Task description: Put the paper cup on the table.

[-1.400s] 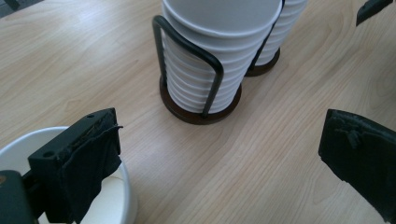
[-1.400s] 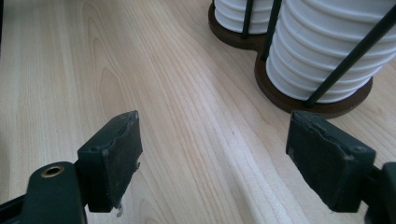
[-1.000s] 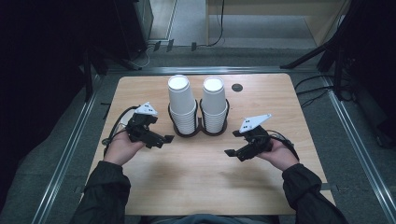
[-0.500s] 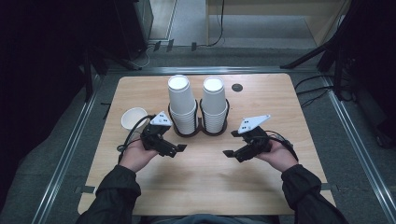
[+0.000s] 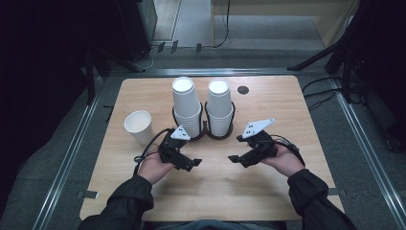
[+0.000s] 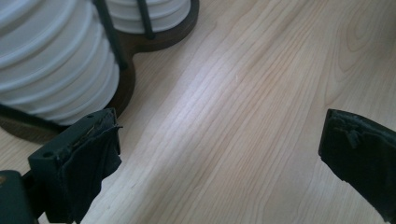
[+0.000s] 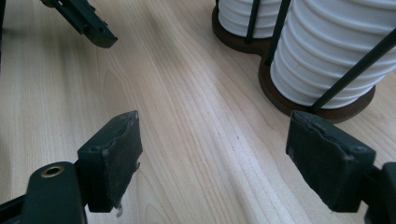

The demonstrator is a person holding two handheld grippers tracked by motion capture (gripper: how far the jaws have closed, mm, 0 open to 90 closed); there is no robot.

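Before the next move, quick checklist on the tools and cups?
1. Left tool empty, jaws apart over bare wood: ok.
2. Right tool empty, jaws apart: ok.
3. Single cup upright on the table, left of the left hand, apart from both tools: ok.
4. Two cup stacks seated in the holder: ok.
5. Tools not touching each other, a gap of bare wood between: ok.
6. Whether the single cup holds anything: cannot tell.

The high view looks down on the whole table [image 5: 206,201]; both gripper views skim it closely, sharing the cup rack [image 6: 126,88].
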